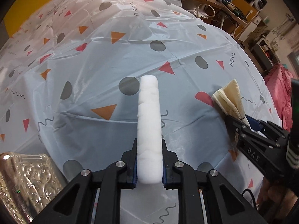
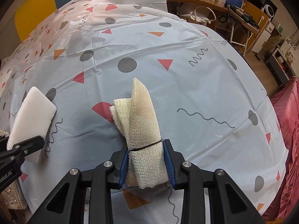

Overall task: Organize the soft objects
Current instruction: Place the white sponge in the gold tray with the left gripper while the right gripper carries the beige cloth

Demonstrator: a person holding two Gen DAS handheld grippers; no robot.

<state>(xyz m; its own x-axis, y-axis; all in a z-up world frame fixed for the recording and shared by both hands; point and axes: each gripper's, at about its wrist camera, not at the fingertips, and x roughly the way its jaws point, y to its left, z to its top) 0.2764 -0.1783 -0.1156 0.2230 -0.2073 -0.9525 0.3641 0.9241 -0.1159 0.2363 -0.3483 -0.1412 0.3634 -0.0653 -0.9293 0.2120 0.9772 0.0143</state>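
Observation:
My left gripper [image 1: 149, 163] is shut on a white foam sponge [image 1: 149, 123], held edge-on above the table; the sponge also shows at the left of the right wrist view [image 2: 31, 115]. My right gripper [image 2: 146, 161] is shut on a cream mesh cloth roll [image 2: 143, 123] tied with a black band, held above the table. The cloth [image 1: 229, 100] and the right gripper [image 1: 241, 123] also show at the right of the left wrist view.
The table is covered by a light blue plastic cloth [image 2: 186, 85] with triangles, dots and squiggles. A clear plastic tray [image 1: 24, 183] sits at the near left. A pink fabric [image 2: 287, 130] lies beyond the right table edge. Desks and chairs stand at the back right.

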